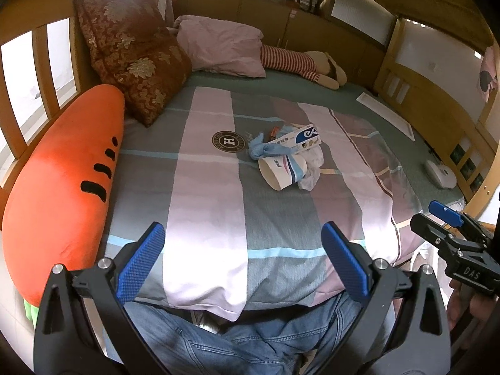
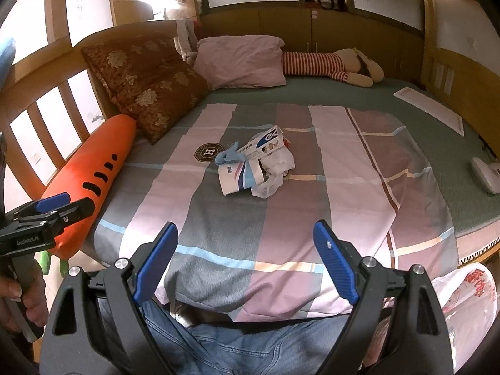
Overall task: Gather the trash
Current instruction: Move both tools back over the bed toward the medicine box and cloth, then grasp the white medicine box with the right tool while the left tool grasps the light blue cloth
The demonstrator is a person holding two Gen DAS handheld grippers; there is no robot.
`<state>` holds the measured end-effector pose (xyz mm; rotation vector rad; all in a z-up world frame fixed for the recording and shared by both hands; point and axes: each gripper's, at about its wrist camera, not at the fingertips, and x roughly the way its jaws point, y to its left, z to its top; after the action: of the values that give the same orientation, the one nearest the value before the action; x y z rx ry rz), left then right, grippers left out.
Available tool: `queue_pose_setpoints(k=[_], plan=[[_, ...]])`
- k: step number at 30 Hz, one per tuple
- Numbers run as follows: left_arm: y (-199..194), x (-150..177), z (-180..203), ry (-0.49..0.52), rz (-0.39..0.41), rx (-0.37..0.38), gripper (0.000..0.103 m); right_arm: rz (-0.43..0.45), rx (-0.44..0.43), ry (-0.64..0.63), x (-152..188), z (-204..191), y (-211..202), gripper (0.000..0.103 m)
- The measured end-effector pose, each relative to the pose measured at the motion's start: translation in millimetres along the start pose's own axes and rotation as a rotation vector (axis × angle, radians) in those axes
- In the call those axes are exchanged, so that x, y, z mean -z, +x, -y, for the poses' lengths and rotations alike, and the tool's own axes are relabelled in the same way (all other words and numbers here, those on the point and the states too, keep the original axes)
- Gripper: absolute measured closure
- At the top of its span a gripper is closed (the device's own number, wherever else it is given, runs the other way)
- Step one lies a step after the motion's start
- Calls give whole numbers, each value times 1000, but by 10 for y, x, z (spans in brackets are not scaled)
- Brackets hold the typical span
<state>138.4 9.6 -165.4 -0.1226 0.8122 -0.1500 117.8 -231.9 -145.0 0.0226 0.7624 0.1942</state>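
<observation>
1. Far left, a long orange plush carrot pillow (image 1: 67,184) lies along the wooden slatted bed rail (image 1: 40,59), with a dark red brocade cushion with gold flowers (image 1: 131,53) leaning just beyond it.
2. The left gripper (image 1: 242,261) hangs over the near edge of the bed, its 2 blue-padded fingers (image 1: 142,261) spread wide with nothing between them; blue denim jeans (image 1: 218,343) show below it.
3. On the striped pink-and-grey bedsheet (image 1: 206,193), near the middle of the bed and well apart from both tools, sits the trash in 1 small heap: a white paper cup with blue and pink stripes (image 1: 281,170) lying on its side, mouth toward the near left, a crumpled light blue glove (image 1: 261,148) touching its far side, a long white-and-blue cardboard box (image 1: 300,139) resting across the top, and a wad of white plastic wrap (image 1: 312,170) on the right.
4. A round dark logo patch (image 1: 227,142) is printed on the sheet just left of the heap.
5. The right gripper (image 2: 247,264) also stands wide and empty above the near sheet edge.
6. Near right, a white plastic bag with red print (image 2: 468,306) hangs beside the bed.
</observation>
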Motion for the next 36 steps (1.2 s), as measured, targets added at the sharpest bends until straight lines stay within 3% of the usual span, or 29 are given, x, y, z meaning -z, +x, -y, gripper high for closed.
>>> queue_pose_setpoints(k=[8,15,21,24,31,33,34,36], plan=[[69,21,30,1,-19,2,3,-5,-1,8,20,30,26,16],[424,-64,116,23,-69,22,3,16,-32,69,5,220,218,16],[604,-279,279,62,-55,37,3,62,-159,301,-485,801,945,16],[659,-295,311,65,-61,42,3,63,-175,342,-792,963,1505,20],[842,-198,97,12,-128,23,3,-44,-205,345,-1144,1025,2674,33],[924,-189,17,1,-146,7,3,-69,-226,331,-1180,971,2840,48],[964,-196,-15,-5,-152,3,3,-87,-234,316,-1198,923,2896,69],[1053,-248,-69,-18,-155,0,3,-82,-251,288,-1241,841,2870,77]])
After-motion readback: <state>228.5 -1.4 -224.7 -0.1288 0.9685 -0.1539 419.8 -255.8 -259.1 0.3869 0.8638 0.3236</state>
